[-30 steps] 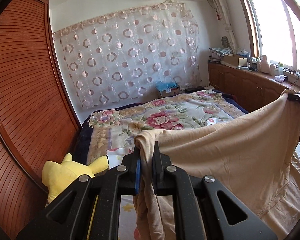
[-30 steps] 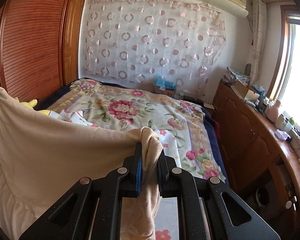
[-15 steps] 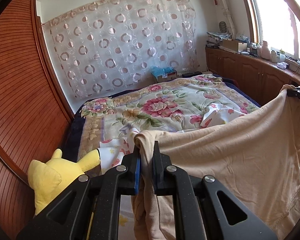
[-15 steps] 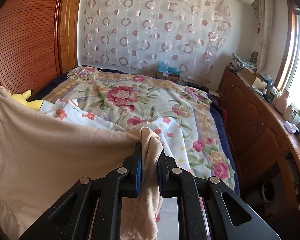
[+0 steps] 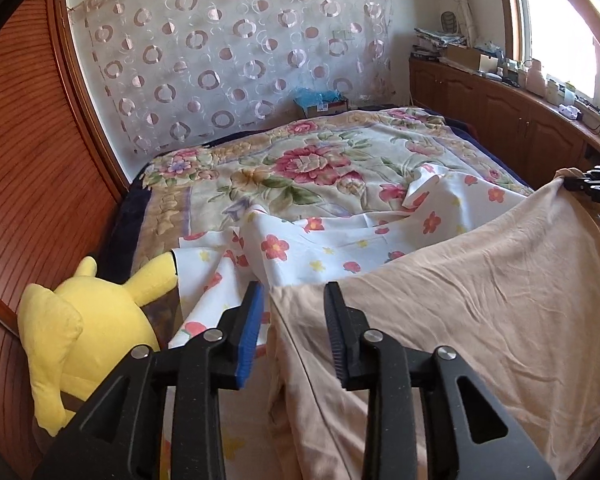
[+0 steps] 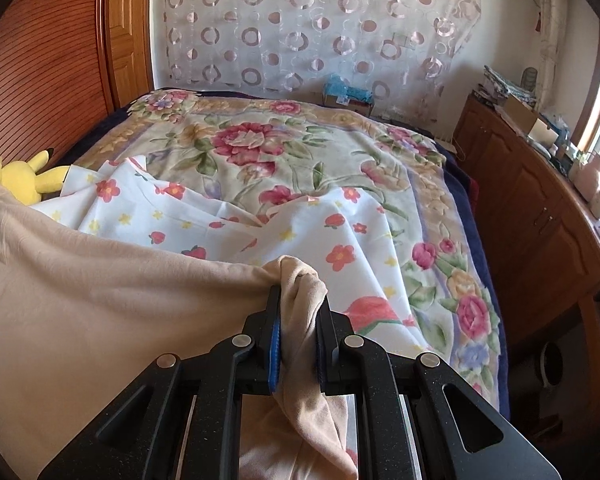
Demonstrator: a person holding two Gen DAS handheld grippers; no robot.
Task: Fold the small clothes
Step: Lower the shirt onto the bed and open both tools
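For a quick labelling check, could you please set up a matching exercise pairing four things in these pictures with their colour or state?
Things:
1. beige garment
2. plush toy
3. left gripper
4. right gripper

States:
A. yellow
B. jaws opening, cloth loose between them
C. clamped on a bunched corner
D. stretched between both grippers

Pairs: 1-D, 2-A, 3-B, 4-C

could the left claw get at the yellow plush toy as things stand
Probably yes: the left claw is opening, the beige garment slack between its jaws, and the yellow plush toy lies uncovered just beside it, nothing between.
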